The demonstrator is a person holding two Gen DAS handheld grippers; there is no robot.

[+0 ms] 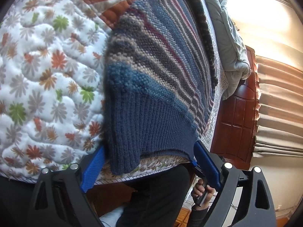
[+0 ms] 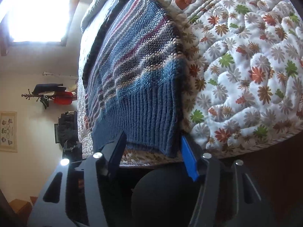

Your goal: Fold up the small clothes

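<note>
A striped knit sweater (image 1: 151, 66) in blue, grey, beige and maroon lies flat on a flowered quilt (image 1: 47, 75), its dark blue ribbed hem at the bed's near edge. My left gripper (image 1: 149, 160) stands wide open, with one corner of the hem between its blue pads. In the right wrist view the same sweater (image 2: 136, 56) rests on the quilt (image 2: 246, 66). The right gripper (image 2: 151, 151) straddles the hem's other corner with narrower jaws. Its pads flank the ribbing without visibly squeezing it.
A grey duvet (image 1: 227, 43) is bunched at the bed's far side by a red-brown wooden board (image 1: 236, 123) and pleated curtains (image 1: 280, 104). A person's dark trousers (image 1: 155, 198) and a hand (image 1: 200, 191) show below the bed edge. A coat rack (image 2: 51, 94) stands by the wall.
</note>
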